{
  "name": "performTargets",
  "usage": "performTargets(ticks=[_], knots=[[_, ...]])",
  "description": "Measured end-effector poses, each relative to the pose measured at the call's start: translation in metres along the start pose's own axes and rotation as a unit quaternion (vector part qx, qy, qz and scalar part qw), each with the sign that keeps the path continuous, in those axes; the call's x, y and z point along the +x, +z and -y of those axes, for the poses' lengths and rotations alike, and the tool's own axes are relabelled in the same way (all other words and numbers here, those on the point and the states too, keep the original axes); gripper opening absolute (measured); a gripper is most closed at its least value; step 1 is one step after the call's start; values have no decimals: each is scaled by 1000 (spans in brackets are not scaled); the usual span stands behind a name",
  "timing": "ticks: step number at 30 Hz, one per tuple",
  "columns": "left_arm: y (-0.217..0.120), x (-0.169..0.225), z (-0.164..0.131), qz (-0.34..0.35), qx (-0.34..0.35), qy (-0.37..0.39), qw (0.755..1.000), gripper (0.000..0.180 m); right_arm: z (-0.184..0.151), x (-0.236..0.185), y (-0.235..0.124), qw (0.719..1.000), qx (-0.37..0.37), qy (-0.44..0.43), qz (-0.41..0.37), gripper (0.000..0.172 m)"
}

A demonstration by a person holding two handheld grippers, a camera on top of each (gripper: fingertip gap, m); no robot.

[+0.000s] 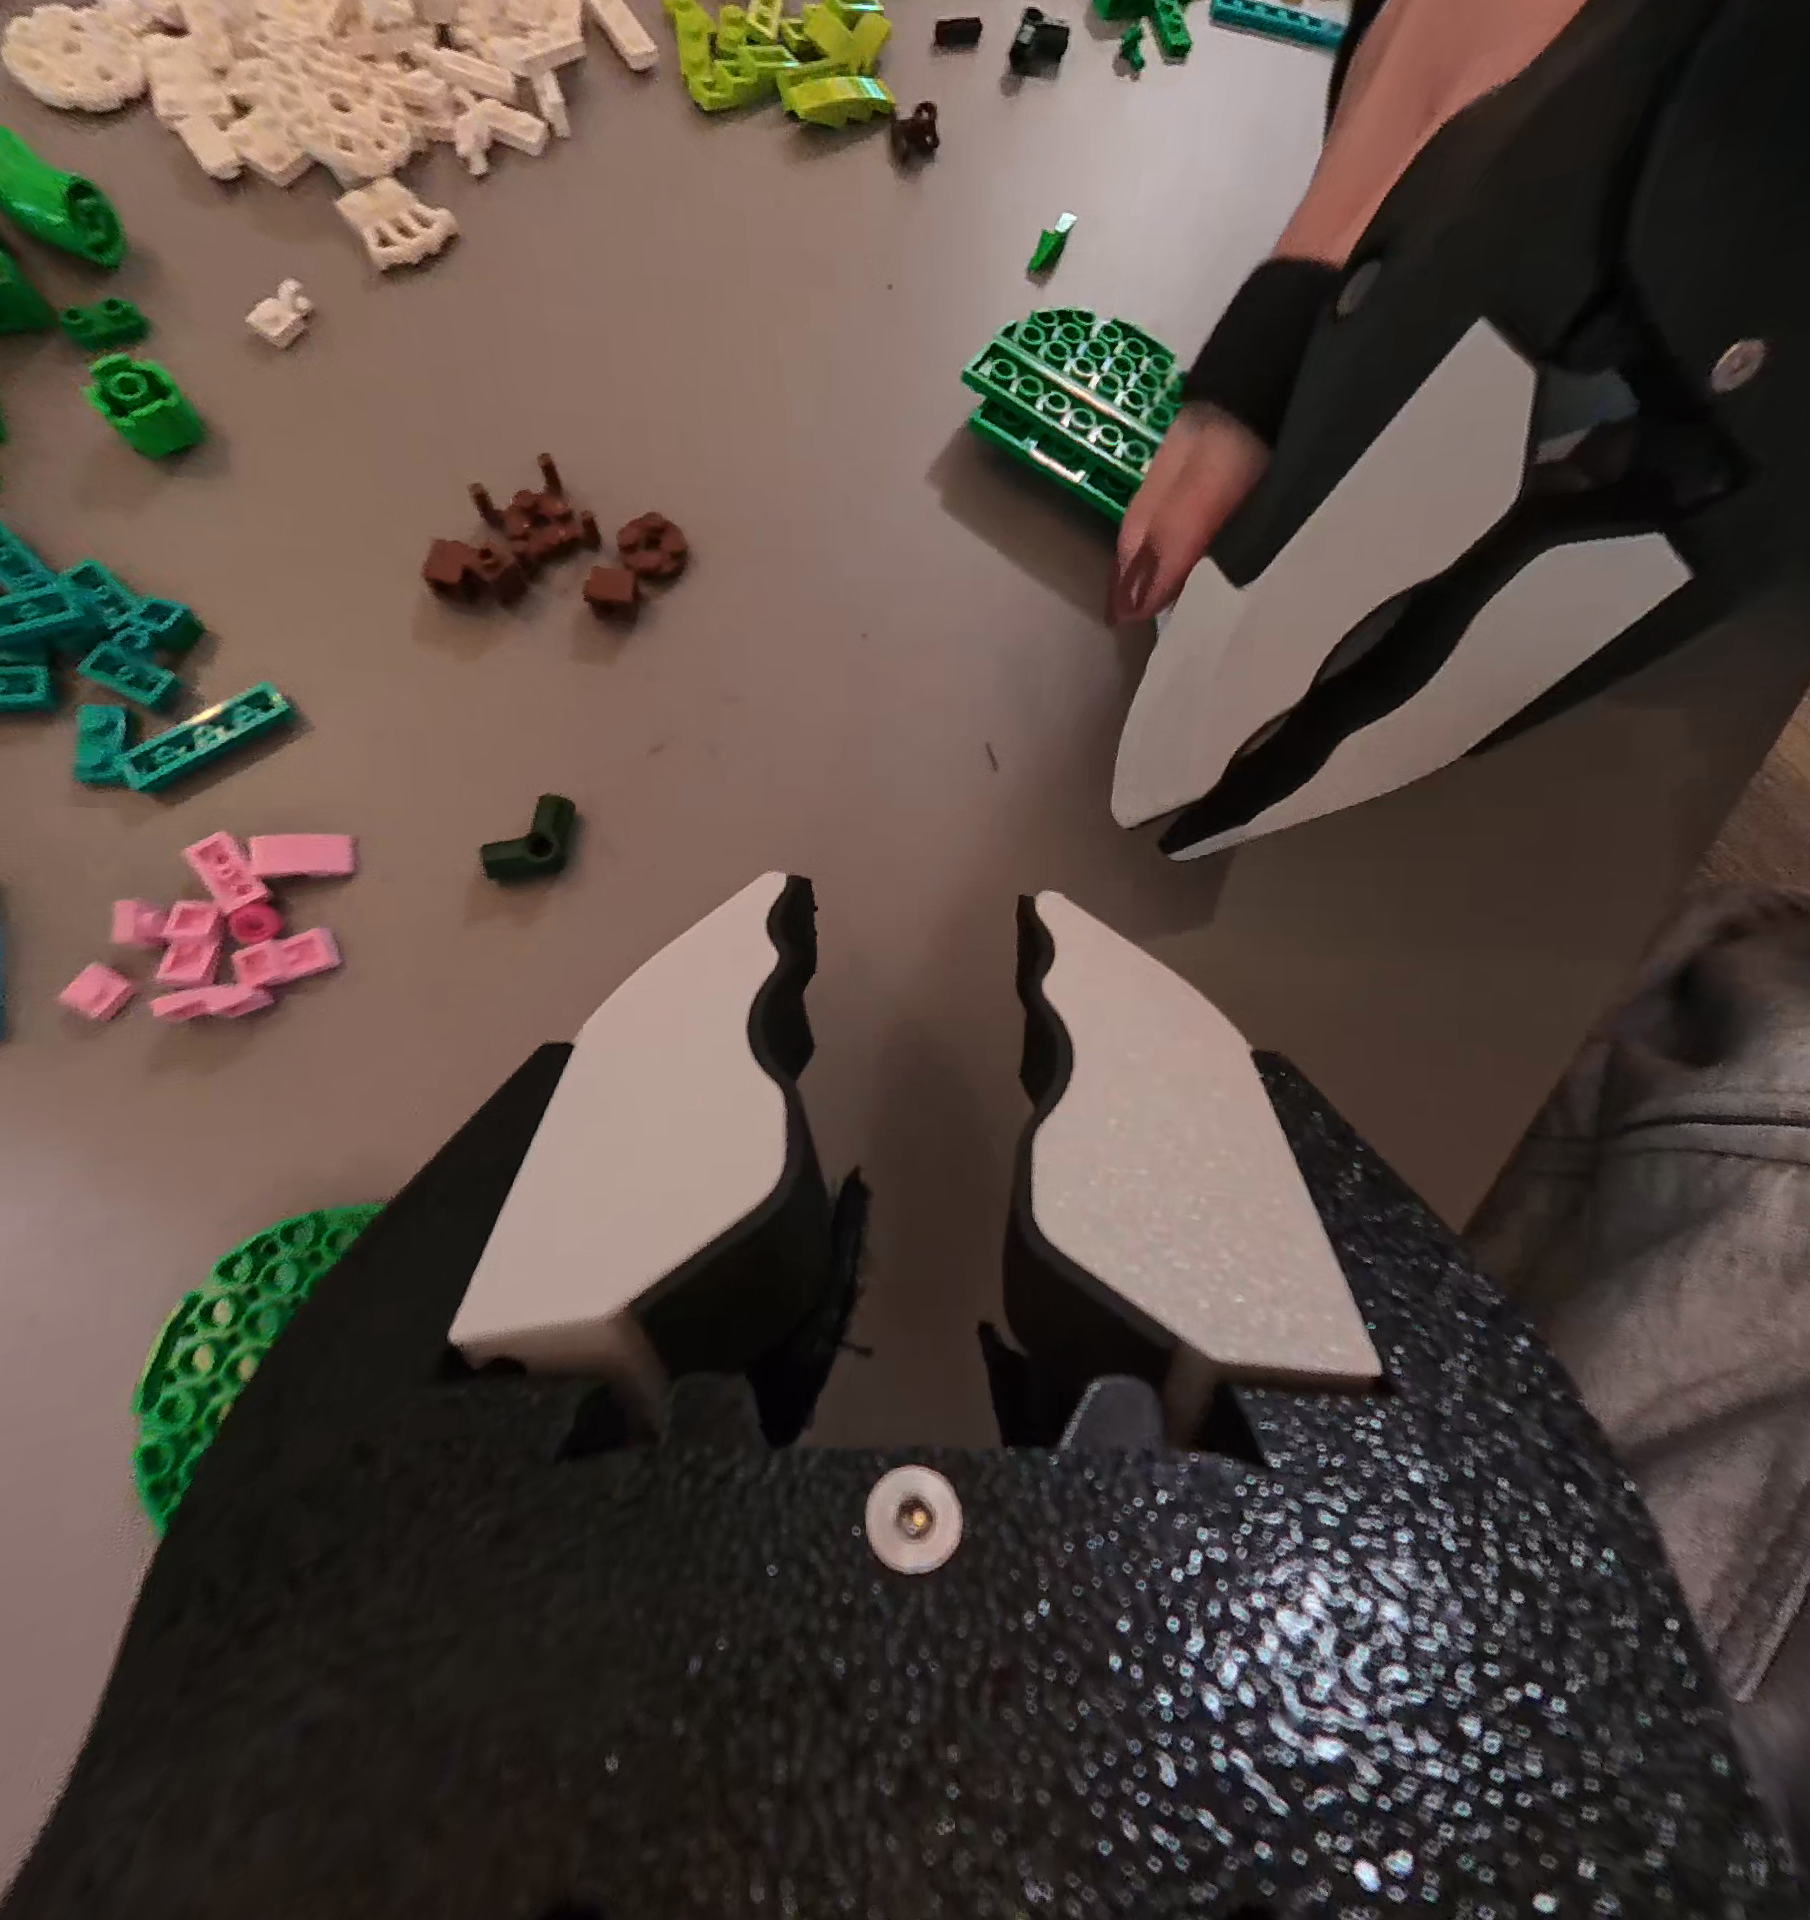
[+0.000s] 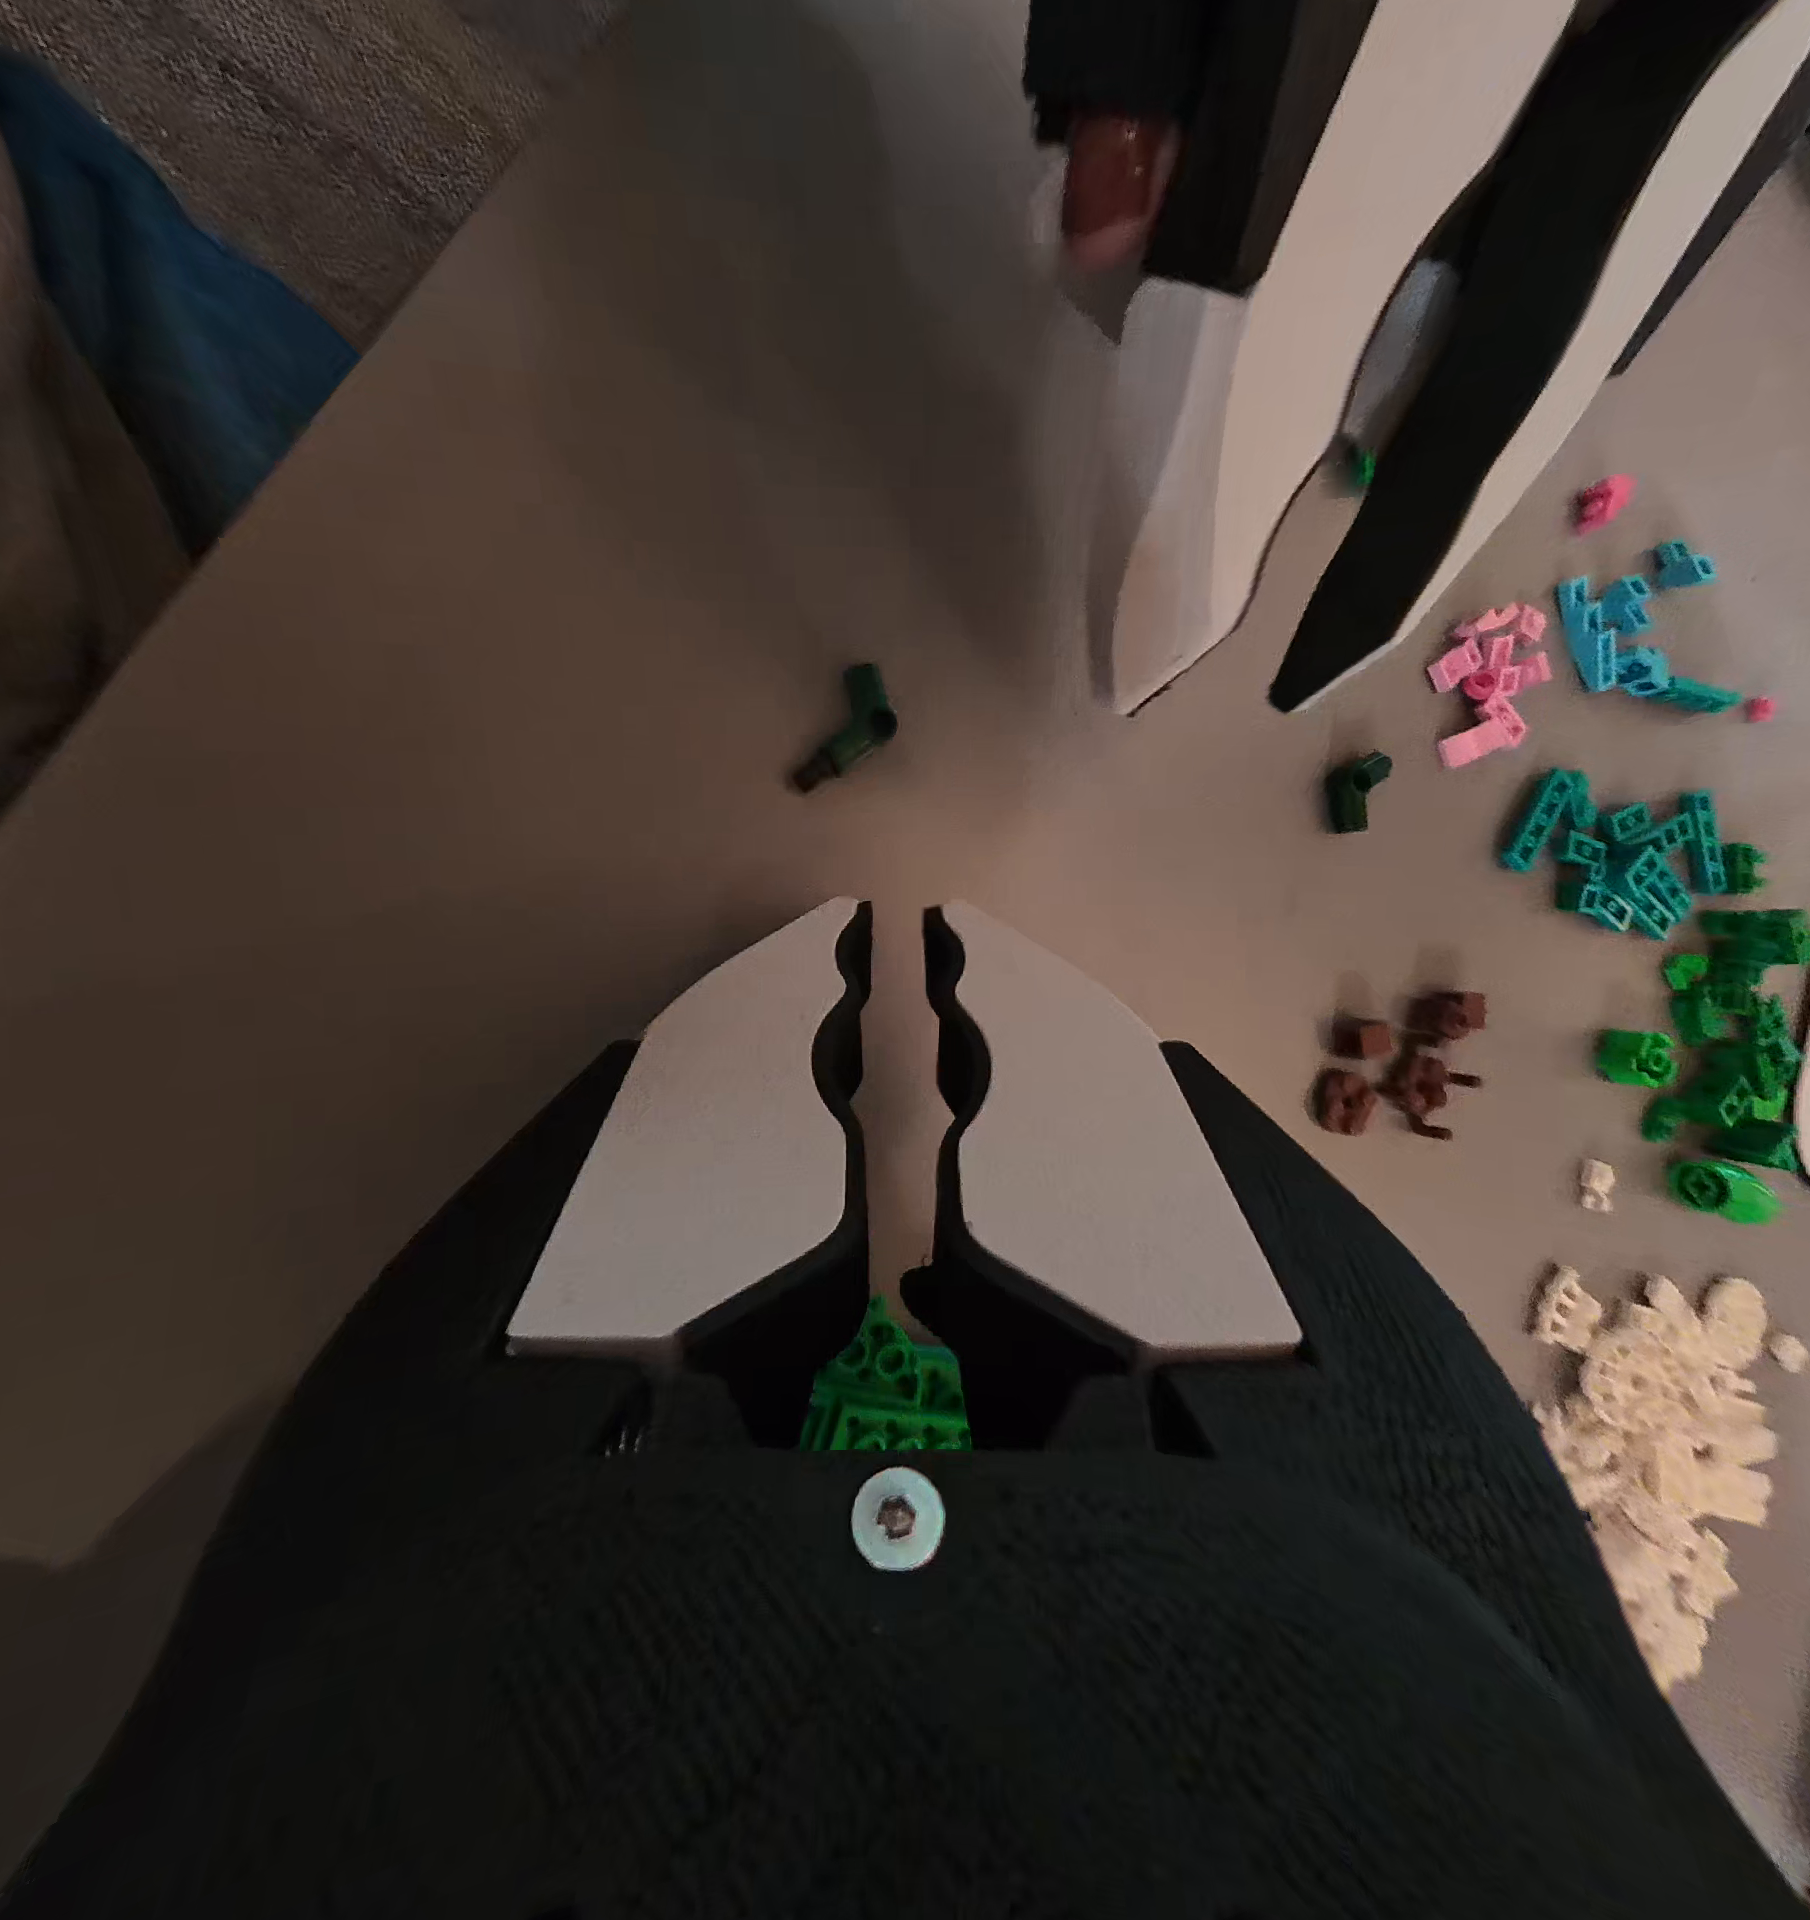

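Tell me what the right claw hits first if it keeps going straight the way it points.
Probably the dark green angled connector, slightly left of the right claw line; only bare table lies between. Depth is uncertain.

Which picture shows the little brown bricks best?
The left wrist view: the brown bricks sit sharp, in open view on the grey table. The right wrist view shows them too, but darker, blurrier and off to the side.

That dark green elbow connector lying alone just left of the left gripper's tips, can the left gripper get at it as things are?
Probably yes. The left gripper is open and empty, and only bare table separates it from the dark green elbow connector; the pink bricks lie farther left.
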State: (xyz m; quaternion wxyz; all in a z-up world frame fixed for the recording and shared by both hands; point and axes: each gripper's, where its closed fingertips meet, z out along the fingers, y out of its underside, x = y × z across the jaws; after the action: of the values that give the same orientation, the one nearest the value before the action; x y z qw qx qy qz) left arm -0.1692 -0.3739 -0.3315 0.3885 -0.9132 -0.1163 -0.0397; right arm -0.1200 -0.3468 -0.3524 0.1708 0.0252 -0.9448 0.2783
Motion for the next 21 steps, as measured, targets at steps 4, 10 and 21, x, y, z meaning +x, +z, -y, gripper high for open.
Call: performTargets(ticks=[4, 10, 21], knots=[[-9, -5, -2, 13, 3, -10, 1000, 34, -2, 2, 13, 999, -32, -4, 1, 0], [-12, 0, -25, 15, -51, 15, 998, 34, 16, 6, 19, 985, 1, 173, 28, 6], [-19, -9, -23, 35, -44, 7, 998, 33, 23, -9, 30, 962, -10, 272, 22, 22]])
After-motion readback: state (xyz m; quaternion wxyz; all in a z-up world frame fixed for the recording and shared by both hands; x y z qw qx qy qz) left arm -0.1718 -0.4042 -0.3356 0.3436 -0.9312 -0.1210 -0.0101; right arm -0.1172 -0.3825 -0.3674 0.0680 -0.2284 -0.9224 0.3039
